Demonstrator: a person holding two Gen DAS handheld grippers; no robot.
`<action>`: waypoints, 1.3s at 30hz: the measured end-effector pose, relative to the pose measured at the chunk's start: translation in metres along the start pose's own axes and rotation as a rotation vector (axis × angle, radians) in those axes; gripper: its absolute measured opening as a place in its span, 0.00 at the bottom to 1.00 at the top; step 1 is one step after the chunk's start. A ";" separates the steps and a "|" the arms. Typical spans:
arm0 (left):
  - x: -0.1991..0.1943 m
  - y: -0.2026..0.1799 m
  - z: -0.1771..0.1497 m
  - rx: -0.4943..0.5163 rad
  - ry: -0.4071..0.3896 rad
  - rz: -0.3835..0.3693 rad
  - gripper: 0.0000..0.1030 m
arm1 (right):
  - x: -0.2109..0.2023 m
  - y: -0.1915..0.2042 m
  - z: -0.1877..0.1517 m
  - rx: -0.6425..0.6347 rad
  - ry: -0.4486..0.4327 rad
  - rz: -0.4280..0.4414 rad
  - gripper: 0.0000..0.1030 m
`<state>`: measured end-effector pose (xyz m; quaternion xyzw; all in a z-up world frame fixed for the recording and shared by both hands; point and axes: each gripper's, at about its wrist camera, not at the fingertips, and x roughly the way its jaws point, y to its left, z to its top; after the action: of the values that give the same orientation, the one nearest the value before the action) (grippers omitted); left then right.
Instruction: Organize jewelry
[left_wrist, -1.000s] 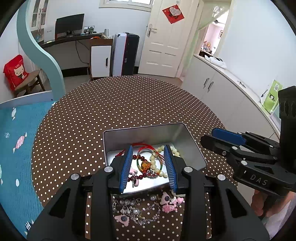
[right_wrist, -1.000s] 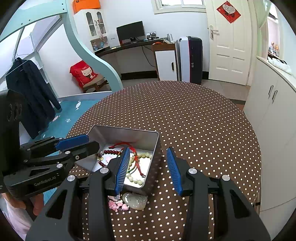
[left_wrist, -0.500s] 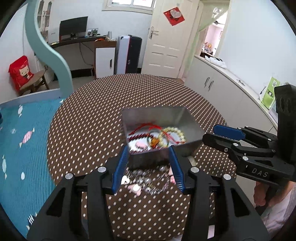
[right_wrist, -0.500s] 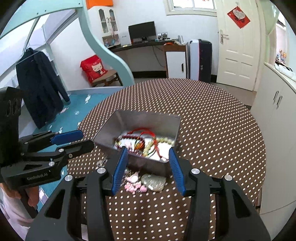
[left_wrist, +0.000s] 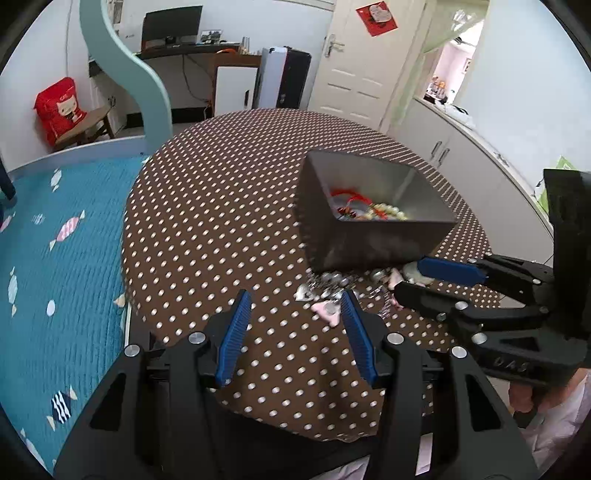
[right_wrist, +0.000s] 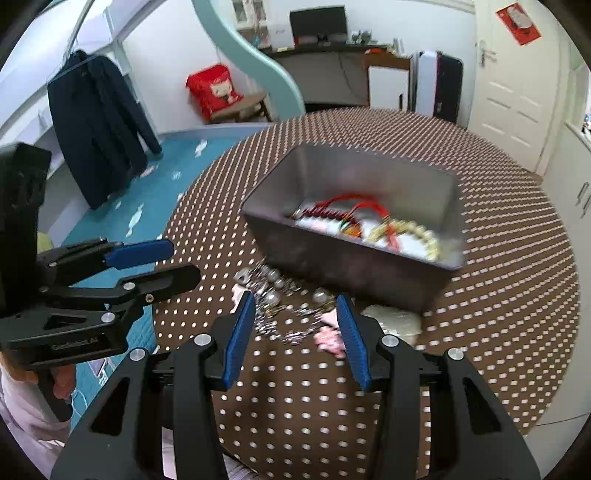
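right tongs (right_wrist: 297, 306) apart, empty | left tongs (left_wrist: 293, 306) apart, empty | loose jewelry (right_wrist: 284, 295) on surface (right_wrist: 498, 295) just ahead of right tips, nearer right | tin (right_wrist: 354, 258) beyond

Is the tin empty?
No. The open tin holds red cords and a pale bead bracelet on its floor; more jewelry still lies outside on the table.

One metal tin (right_wrist: 354, 254) sits ahead of the right gripper (right_wrist: 295, 317). Two grippers show — the left gripper (left_wrist: 295, 317) being the other. One pale stone pendant (right_wrist: 393, 319) lies beside it; loose silver beads — blurred, uncountable.
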<state>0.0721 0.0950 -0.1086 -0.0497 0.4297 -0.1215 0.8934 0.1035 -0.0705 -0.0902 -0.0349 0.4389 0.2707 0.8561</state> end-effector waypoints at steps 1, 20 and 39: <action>0.002 0.001 -0.001 -0.002 0.007 0.000 0.50 | 0.007 0.003 0.000 0.000 0.019 0.001 0.40; 0.019 0.000 0.002 0.005 0.047 -0.028 0.50 | 0.045 0.021 0.006 -0.088 0.084 -0.094 0.11; 0.034 -0.038 0.013 0.058 0.033 -0.140 0.50 | -0.001 -0.030 -0.003 0.066 0.012 -0.048 0.10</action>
<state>0.0962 0.0489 -0.1182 -0.0519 0.4360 -0.1970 0.8766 0.1152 -0.0975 -0.0964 -0.0189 0.4516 0.2351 0.8605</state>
